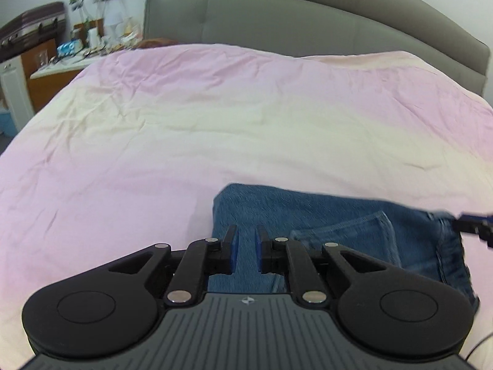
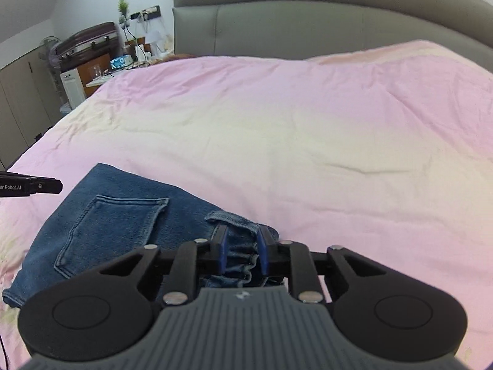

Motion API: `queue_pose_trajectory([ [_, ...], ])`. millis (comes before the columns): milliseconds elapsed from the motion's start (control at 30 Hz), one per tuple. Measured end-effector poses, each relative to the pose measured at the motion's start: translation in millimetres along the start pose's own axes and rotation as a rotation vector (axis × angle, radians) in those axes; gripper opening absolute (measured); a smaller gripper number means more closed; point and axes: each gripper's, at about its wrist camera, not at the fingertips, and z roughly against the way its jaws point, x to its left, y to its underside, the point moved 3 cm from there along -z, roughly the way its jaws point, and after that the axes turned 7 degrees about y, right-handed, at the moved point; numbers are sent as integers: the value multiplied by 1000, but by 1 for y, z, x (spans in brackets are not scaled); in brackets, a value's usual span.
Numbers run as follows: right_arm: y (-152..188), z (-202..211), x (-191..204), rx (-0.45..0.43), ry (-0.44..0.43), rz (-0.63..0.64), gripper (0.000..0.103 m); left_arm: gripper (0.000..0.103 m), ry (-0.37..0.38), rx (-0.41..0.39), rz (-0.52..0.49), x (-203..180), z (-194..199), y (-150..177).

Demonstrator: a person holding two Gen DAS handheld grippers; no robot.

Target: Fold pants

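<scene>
Blue denim pants (image 1: 323,215) lie folded on the pink bed cover (image 1: 215,117), back pocket up (image 2: 114,228). My left gripper (image 1: 246,243) hovers over the left part of the denim, jaws a little apart with nothing between them. My right gripper (image 2: 242,246) is at the right end of the pants (image 2: 129,215), its jaws on either side of bunched hems and layered edges (image 2: 240,259); the cloth fills the gap, but a grip is not certain. The right gripper's tip shows at the left wrist view's right edge (image 1: 474,225); the left gripper's tip shows in the right wrist view (image 2: 40,186).
A grey padded headboard (image 1: 308,15) stands behind the bed. A bedside counter with clutter (image 1: 74,52), a plant and a suitcase (image 2: 89,40) stands beyond the bed's left edge. The wrinkled pink cover (image 2: 308,123) stretches beyond the pants.
</scene>
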Motion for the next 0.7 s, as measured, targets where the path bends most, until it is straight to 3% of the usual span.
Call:
queue_pose_trajectory([
  [167, 9, -35, -17, 70, -1, -67, 12, 12, -19, 50, 111, 24, -38, 3],
  [267, 11, -48, -19, 87, -12, -71, 12, 11, -61, 117, 113, 27, -61, 12],
  [367, 13, -57, -19, 112, -12, -82, 12, 11, -90, 128, 147, 28, -68, 16],
  [500, 9, -46, -21, 117, -18, -95, 14, 12, -126, 109, 124, 19, -49, 9],
  [700, 20, 15, -19, 38, -49, -72, 21, 14, -114, 73, 10, -14, 7, 19],
])
